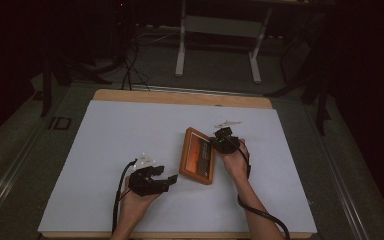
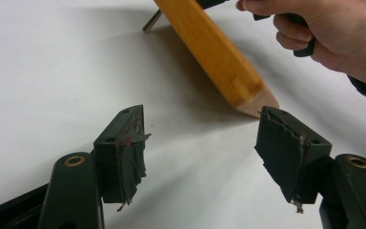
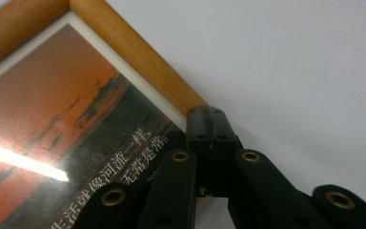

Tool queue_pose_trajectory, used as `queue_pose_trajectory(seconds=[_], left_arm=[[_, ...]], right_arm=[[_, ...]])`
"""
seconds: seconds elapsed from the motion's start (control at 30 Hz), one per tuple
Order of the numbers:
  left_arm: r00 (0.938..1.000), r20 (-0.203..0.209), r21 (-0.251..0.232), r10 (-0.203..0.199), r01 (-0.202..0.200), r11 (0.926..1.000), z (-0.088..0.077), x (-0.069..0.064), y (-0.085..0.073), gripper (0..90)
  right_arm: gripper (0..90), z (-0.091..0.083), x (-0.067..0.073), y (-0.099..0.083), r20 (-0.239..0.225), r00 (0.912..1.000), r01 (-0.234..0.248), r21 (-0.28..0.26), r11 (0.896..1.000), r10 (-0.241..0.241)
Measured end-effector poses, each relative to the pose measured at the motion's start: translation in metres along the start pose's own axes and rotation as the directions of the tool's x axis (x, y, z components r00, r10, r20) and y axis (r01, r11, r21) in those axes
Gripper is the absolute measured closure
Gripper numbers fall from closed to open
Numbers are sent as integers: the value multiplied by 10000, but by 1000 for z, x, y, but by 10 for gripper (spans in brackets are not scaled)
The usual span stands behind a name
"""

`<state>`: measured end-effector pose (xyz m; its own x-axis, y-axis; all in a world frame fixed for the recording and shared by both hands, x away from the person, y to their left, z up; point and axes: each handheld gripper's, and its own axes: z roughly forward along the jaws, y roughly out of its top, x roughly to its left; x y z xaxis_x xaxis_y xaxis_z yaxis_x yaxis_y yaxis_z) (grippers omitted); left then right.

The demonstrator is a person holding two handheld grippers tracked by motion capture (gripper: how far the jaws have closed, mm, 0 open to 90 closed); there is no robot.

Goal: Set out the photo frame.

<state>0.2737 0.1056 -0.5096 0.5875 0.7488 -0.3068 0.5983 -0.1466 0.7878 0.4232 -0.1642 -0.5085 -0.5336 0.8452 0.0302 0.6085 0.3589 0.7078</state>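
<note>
Picture frame [image 1: 198, 156] sits mid-table on white sheet [image 1: 110, 140], one edge lifted. Right gripper [image 1: 223, 141], jaws closed, meets its right rim, apparently propping it. Left gripper [image 1: 166, 181] gapes wide, empty, beside near corner, probably to steady.

Picture frame [image 3: 90, 90], wooden, holds an orange sunset print. White Chinese text sits on the print's dark lower part, in the right gripper view. Upper line reads "生活就像河流一样,". Lower, smaller line is partly hidden by the jaws; "无常是常" is legible. Floor at table's left: white mark [image 1: 60, 123] resembling "ID".
</note>
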Motion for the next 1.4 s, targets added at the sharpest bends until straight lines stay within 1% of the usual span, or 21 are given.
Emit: queue_pose_trajectory(seconds=[0.17, 0.23, 0.33, 0.37, 0.43, 0.47, 0.5, 0.53, 0.57, 0.63, 0.67, 0.77, 0.83, 0.97, 1.07, 1.13, 1.17, 1.27, 1.33, 1.37, 1.4], left_arm=[[9999, 146, 109, 0, -1, 9999, 4, -4, 1, 324], [9998, 216, 293, 12, -18, 9996, 7, -6, 1, 308], [9999, 160, 369, 20, -25, 9993, 11, -9, 3, 264], [9998, 214, 439, 12, -22, 9990, 14, -12, 7, 264], [9998, 214, 516, 26, -37, 9987, 17, -13, 10, 206], [9997, 250, 550, 66, -80, 9985, 22, -16, 15, 206], [9997, 249, 540, 90, -103, 9985, 23, -17, 16, 198], [9996, 240, 458, 116, -127, 9989, 26, -19, 19, 193], [9991, 393, 428, 128, -145, 9990, 29, -20, 23, 194], [9992, 393, 374, 119, -134, 9992, 33, -21, 27, 196], [9986, 526, 365, 41, -60, 9993, 36, -20, 29, 205], [9980, 617, 368, -145, 123, 9992, 42, -18, 32, 232], [9959, 818, 349, -396, 368, 9987, 46, -16, 33, 254], [9930, 923, 317, -738, 712, 9970, 50, -12, 36, 306], [9935, 818, 374, -788, 760, 9964, 52, -12, 38, 336], [9948, 622, 518, -804, 773, 9957, 54, -12, 39, 377], [9948, 622, 518, -804, 773, 9957, 54, -12, 39, 399], [9960, 408, 699, -797, 767, 9946, 56, -13, 42, 426], [9960, 380, 733, -804, 774, 9943, 57, -13, 42, 446], [9953, 377, 777, -888, 857, 9933, 58, -12, 42, 446], [9941, 445, 818, -987, 948, 9921, 59, -12, 42, 470]], right_arm=[[900, 1, -3, -2, -67, 9999, -85, 55, 9999, 85], [900, 2, -2, -1, -51, 10000, -70, 107, 9999, 70], [900, 1, -3, 0, -52, 10000, -35, 165, 9999, 36], [900, 2, -3, 0, -59, 10000, -53, 162, 9999, 54], [900, 2, -3, 0, -73, 9999, -91, 152, 9998, 92], [900, 2, -3, 0, -67, 9999, -97, 150, 9998, 98], [900, 2, -3, 0, -58, 9999, -101, 154, 9998, 102], [900, 2, -3, 0, -61, 9999, -98, 152, 9998, 99], [900, 2, -3, 0, -68, 9999, -95, 157, 9998, 96], [900, 2, -3, 0, -86, 9999, -122, 144, 9998, 123], [900, 2, -3, 0, -83, 9998, -153, 120, 9998, 154], [900, 2, -3, -2, -48, 9998, -212, 21, 9998, 213], [900, 2, -3, -2, -49, 9997, -236, 9, 9997, 237], [900, 2, -3, -2, -77, 9997, -233, 3, 9997, 233], [900, 2, -3, -2, -89, 9997, -243, -2, 9997, 243], [900, 2, -3, -2, -90, 9997, -247, -1, 9997, 247], [900, 2, -3, -2, -90, 9997, -247, -1, 9997, 247], [900, 1, -3, -2, -99, 9995, -288, -2, 9996, 288], [900, 2, -4, -2, -106, 9995, -296, -14, 9996, 296], [900, 2, -4, -2, -109, 9995, -290, -21, 9996, 289], [900, 2, -4, -3, -116, 9995, -295, -30, 9996, 295]])
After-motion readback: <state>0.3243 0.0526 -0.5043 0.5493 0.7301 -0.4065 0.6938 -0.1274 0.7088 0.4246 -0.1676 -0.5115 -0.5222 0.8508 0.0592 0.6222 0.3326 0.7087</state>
